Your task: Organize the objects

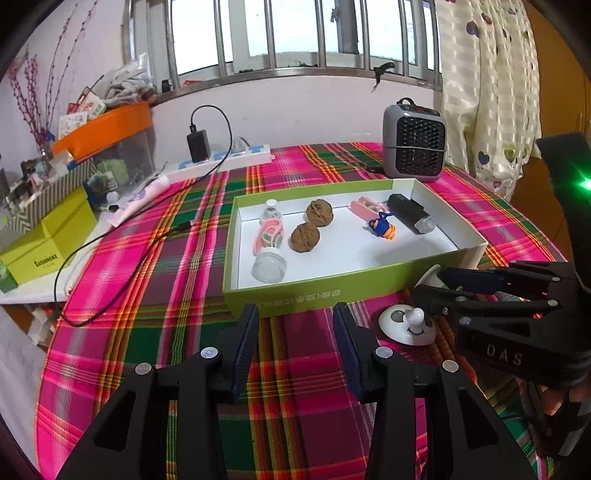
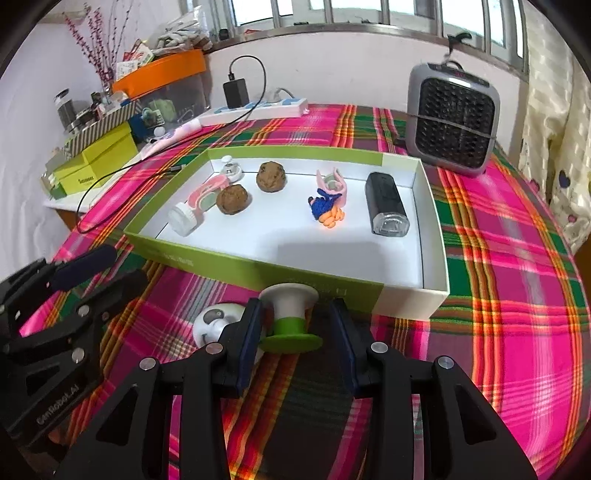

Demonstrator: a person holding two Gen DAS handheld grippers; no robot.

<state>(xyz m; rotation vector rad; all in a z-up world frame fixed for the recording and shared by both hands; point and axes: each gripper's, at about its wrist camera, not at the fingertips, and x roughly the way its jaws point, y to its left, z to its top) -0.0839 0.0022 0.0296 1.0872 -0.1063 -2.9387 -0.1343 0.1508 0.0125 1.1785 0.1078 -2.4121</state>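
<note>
Room, left wrist view: I look over a table in pink-green plaid cloth below a barred window.
Writing: "DAS" shows on the right gripper; the yellow-green carton carries a brand I cannot read clearly.
Tray: the green-walled box lies long side toward me, holding two walnuts, a black flashlight and a small bottle.
Left gripper: jaws apart over bare cloth, grasping nothing.
Panda knob: on the cloth just beside the box's near wall.

Room, right wrist view: grey heater at the far table edge; open cloth to the right of the box.
Writing: "GenRobot.AI" on the left gripper.
Green-white spool: upright, axis vertical, by the box's near wall.
Right gripper: fingers flank the spool; I cannot tell whether the pads press it.
</note>
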